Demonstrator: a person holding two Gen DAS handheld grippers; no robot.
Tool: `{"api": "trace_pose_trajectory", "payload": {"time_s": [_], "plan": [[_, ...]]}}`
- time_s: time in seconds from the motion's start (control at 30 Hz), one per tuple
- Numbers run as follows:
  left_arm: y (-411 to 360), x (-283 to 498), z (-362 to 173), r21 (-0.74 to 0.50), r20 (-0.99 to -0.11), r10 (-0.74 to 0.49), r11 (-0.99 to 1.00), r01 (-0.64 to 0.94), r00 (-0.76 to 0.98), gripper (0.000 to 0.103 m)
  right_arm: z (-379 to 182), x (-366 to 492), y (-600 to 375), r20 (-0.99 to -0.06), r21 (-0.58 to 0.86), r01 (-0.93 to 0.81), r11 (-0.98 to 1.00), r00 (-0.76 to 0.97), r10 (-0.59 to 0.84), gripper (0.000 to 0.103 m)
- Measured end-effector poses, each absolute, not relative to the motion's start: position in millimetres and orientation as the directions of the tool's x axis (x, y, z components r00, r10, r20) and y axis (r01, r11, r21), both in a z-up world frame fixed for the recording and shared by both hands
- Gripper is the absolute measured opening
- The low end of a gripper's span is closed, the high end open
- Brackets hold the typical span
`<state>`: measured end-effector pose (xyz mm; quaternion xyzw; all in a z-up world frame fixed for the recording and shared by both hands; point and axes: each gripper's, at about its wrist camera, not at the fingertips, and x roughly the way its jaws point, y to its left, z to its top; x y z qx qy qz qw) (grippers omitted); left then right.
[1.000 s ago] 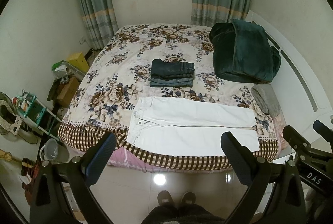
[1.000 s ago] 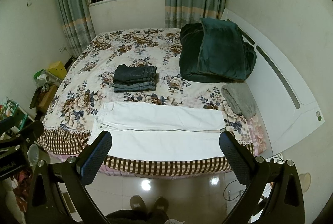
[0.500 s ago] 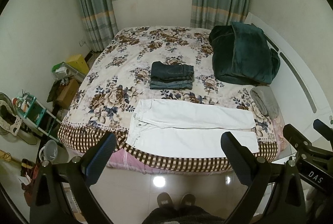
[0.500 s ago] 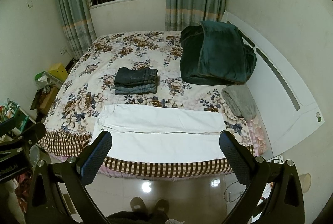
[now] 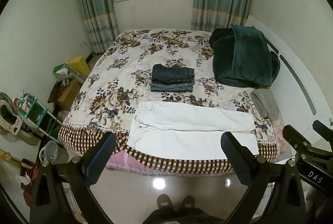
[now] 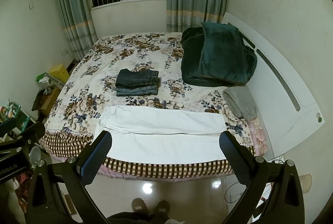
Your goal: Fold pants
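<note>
White pants [image 5: 191,128] lie flat along the near edge of the floral bed [image 5: 116,82], waist to the left, legs to the right, one leg laid beside the other. They also show in the right wrist view [image 6: 164,132]. My left gripper [image 5: 168,142] is open and empty, held in the air well short of the bed. My right gripper [image 6: 165,141] is open and empty too, at the same distance. A stack of folded dark jeans [image 5: 172,78] sits mid-bed behind the white pants, also seen in the right wrist view [image 6: 137,82].
A dark green blanket [image 5: 243,57] and a grey folded towel [image 5: 264,103] lie at the bed's right by the white headboard [image 6: 281,86]. Shelves, boxes and a bucket [image 5: 52,151] crowd the floor left of the bed. My slippered feet [image 5: 175,202] stand on glossy tiles.
Both grippers have drawn back and risen a little, so the bed sits slightly smaller and farther. The pants and the stack have not moved.
</note>
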<state>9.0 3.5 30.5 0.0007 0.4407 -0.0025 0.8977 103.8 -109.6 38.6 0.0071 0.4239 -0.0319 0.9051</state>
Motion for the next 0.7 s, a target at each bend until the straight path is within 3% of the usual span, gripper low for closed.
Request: {"api": "trace_pose_trajectory", "payload": {"time_s": [0.7], "plan": [[3.8, 10.4, 33.7, -0.001, -0.79, -0.003, 1.0, 0.004, 0.613, 0.103, 41.1, 103.3, -104.7, -0.769, -0.013, 0.058, 0.998, 0.638, -0.047, 0.103]]}}
